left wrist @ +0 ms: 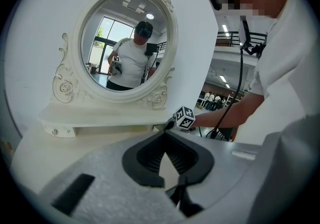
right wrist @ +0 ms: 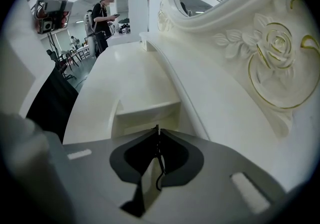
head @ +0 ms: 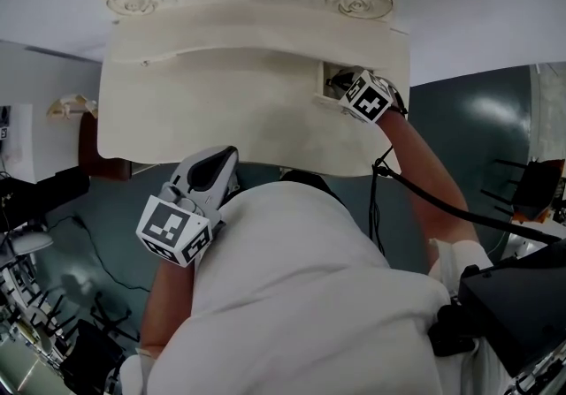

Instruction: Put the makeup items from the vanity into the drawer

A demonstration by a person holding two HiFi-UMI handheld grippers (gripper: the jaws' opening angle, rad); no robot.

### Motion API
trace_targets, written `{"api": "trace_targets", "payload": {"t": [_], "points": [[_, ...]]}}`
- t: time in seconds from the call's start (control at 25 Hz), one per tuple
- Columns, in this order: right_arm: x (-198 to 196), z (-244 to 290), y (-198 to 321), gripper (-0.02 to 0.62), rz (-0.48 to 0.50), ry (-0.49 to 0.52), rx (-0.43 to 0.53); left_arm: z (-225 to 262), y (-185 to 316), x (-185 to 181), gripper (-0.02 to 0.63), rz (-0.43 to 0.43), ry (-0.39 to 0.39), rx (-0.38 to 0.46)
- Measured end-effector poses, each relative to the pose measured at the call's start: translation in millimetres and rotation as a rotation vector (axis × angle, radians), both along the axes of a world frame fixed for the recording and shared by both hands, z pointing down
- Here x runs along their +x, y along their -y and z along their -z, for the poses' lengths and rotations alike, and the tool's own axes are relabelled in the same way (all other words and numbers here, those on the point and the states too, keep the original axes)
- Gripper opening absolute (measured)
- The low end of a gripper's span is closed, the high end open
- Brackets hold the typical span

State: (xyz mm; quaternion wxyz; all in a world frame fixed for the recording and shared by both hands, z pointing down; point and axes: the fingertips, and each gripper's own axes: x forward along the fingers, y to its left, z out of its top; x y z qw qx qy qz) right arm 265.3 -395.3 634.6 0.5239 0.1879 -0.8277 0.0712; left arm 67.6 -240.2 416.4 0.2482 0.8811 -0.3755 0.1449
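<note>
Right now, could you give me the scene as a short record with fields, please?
left gripper: jaws together, empty, at the tabletop front edge
right gripper: jaws together, at the open drawer
drawer: small, open, right side under the mirror
mirror: oval, carved frame
makeup items: none made out

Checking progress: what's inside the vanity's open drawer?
Only pale bare inner walls of the drawer show; the right gripper covers its near part, so contents there can't be seen.
</note>
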Motion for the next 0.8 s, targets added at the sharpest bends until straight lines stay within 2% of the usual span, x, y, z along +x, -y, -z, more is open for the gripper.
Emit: {"api": "trace_targets", "payload": {"t": [0.52,0.8], "points": [[-1,-4,-2,0.031,0.007,-0.035,-0.055,0,3,-21,0.002,-0.003,-0.02,-0.004],[-1,0,-4,0.061,-0.024,-0.023,-0.071,0,0,-32,0.002,-0.016,-0.024,-0.005]]}}
